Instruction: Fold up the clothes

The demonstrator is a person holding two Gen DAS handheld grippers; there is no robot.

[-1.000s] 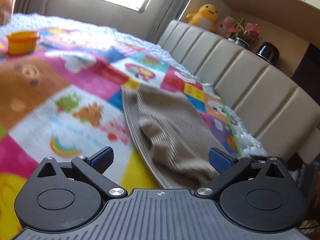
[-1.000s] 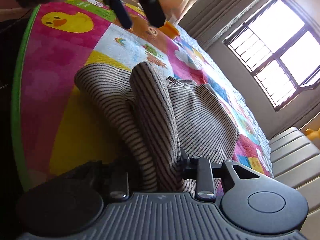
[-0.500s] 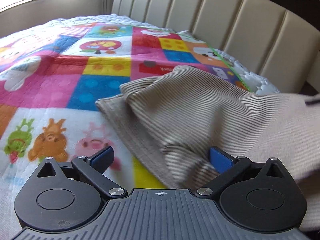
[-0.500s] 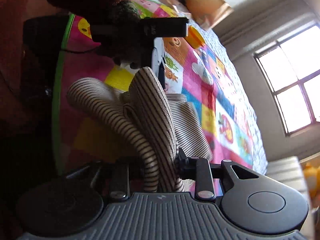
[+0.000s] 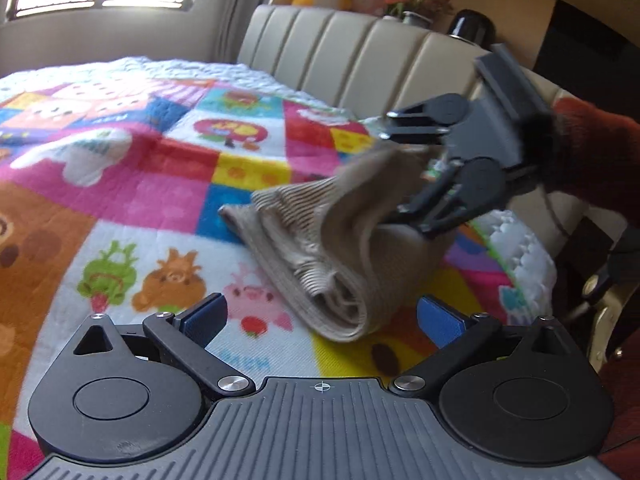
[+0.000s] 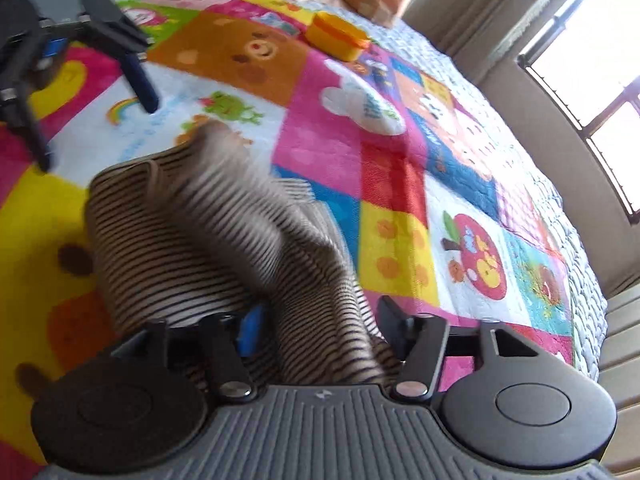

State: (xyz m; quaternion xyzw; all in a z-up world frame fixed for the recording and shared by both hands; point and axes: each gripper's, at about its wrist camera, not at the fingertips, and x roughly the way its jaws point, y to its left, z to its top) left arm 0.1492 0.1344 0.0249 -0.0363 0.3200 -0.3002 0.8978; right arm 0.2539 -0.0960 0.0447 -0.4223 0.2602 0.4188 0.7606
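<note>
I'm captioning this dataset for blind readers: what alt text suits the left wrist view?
The open left gripper hovers over a striped beige garment on a colourful patchwork quilt, while the right gripper lifts the garment's far side. A padded headboard stands behind.

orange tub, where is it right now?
Only the right wrist view shows the orange tub: it sits on the patchwork quilt at top centre, just right of the brown bear patch, well beyond the striped garment.
</note>
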